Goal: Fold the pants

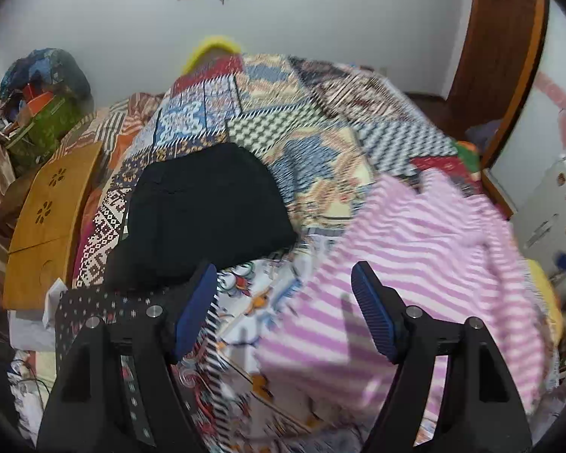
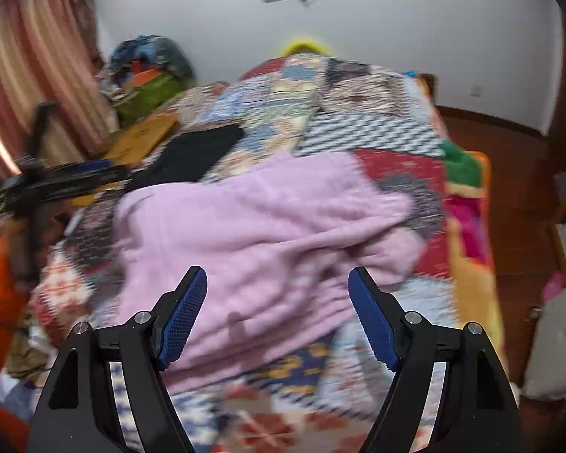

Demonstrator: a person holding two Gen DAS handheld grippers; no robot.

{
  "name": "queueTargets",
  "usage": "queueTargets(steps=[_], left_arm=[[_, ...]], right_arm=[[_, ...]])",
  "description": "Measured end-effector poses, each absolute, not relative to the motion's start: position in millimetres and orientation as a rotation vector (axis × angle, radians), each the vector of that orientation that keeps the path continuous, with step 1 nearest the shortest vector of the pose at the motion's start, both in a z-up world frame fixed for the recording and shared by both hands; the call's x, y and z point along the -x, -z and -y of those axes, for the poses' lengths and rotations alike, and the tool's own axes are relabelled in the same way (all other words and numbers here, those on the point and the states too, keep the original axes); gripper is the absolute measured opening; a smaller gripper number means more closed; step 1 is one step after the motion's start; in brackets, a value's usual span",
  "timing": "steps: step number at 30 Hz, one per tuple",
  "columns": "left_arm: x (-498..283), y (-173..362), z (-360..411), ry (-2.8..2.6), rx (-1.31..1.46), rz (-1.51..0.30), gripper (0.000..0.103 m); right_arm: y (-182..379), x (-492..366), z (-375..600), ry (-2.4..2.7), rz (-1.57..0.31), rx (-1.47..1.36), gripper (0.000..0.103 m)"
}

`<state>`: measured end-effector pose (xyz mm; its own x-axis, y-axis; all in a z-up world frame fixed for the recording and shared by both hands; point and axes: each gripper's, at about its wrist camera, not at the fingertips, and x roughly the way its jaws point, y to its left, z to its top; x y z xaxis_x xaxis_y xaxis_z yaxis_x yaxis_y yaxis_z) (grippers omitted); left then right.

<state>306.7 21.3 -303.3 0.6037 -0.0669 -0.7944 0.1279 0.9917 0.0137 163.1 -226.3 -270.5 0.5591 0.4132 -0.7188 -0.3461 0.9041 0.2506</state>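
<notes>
Bed (image 1: 320, 120) fills the centre of both views, covered by a patchwork quilt (image 2: 366, 132) of checked, floral and geometric panels. Pink-and-white striped pants (image 1: 415, 264) lie crumpled on the quilt, lower right in the left wrist view, mid-frame in the right wrist view. Folded black garment (image 1: 207, 211) sits flat on the quilt, centre-left, near the pants; whether they touch, I cannot tell. Dark dotted cloth (image 1: 105, 302) lies at lower left, just below the black garment. Both views are motion-blurred.
</notes>
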Motion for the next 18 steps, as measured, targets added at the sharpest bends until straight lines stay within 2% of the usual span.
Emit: queueTargets(steps=[5, 7, 12, 18], left_arm=[[-332, 368, -33, 0.108, -0.029, -1.071, 0.074], [-326, 391, -35, 0.145, 0.026, -1.117, 0.070], [-306, 391, -42, 0.158, 0.106, -1.096, 0.066], [-272, 374, -12, 0.174, -0.011, -1.078, 0.057]], right_arm=[[300, -160, 184, -0.538, -0.964, -0.067, 0.075], [321, -161, 173, -0.542, -1.027, -0.031, 0.075], [339, -168, 191, -0.544, -1.074, -0.073, 0.077], [340, -163, 215, -0.503, -1.066, -0.017, 0.079]])
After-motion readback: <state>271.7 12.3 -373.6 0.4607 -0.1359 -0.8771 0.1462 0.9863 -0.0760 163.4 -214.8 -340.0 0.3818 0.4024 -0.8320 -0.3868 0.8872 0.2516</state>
